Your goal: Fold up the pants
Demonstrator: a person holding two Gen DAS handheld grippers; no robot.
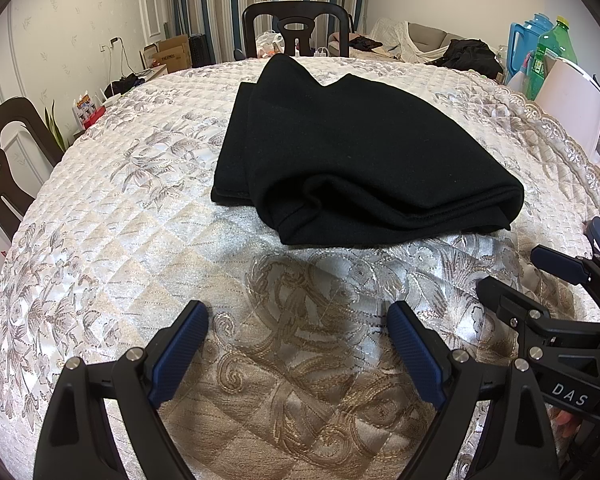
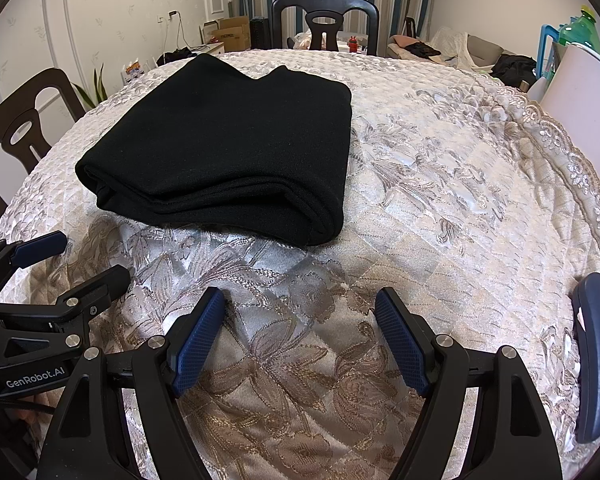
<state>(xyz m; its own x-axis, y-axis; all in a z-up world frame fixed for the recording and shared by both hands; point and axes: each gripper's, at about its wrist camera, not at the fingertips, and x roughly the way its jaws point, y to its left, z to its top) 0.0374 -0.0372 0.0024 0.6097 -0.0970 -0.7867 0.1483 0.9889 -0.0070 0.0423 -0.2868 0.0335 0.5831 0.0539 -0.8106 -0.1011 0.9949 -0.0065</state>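
Black pants (image 1: pixel 356 152) lie folded into a thick bundle on the quilted floral tablecloth (image 1: pixel 140 220), with the layered fold edge toward me. My left gripper (image 1: pixel 298 312) hovers over bare cloth a short way in front of the bundle, open and empty. The right gripper (image 1: pixel 516 272) shows beside it at the right edge. In the right wrist view the pants (image 2: pixel 228 152) sit ahead and to the left. My right gripper (image 2: pixel 300 300) is open with nothing between its blue pads, and the left gripper (image 2: pixel 88 256) appears at the left edge.
Dark chairs stand at the table's far side (image 1: pixel 296 28) and left side (image 1: pixel 4 168). A white jug (image 1: pixel 572 108) and plastic bottles (image 1: pixel 552 48) sit at the right rim. A dark blue oblong object (image 2: pixel 594 356) lies near the right front edge. Cardboard boxes (image 1: pixel 172 54) stand by the wall.
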